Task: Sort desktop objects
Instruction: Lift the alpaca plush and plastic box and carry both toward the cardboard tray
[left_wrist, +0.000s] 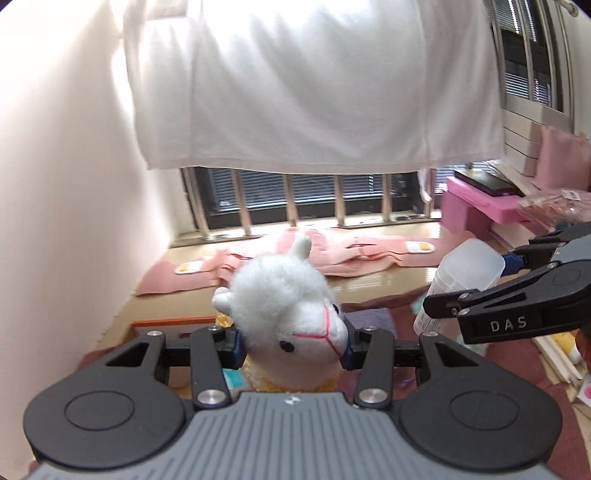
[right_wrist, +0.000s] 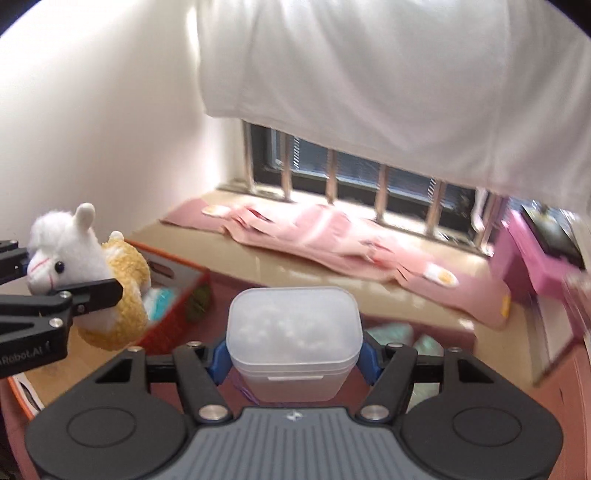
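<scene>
My left gripper (left_wrist: 291, 347) is shut on a white alpaca plush (left_wrist: 284, 314) with a yellow body, holding it by the head in the air. The plush also shows in the right wrist view (right_wrist: 74, 266), above an orange storage box (right_wrist: 173, 295). My right gripper (right_wrist: 291, 360) is shut on a translucent plastic container (right_wrist: 293, 332) with a frosted cap. In the left wrist view the container (left_wrist: 465, 273) sits at the right, between the right gripper's fingers (left_wrist: 517, 295).
A pink cloth (right_wrist: 332, 236) lies on the beige window ledge (left_wrist: 388, 280) before a barred window. A white garment (left_wrist: 314, 85) hangs overhead. A pink box (left_wrist: 476, 206) stands at the right. A teal item (right_wrist: 162, 299) lies in the orange box.
</scene>
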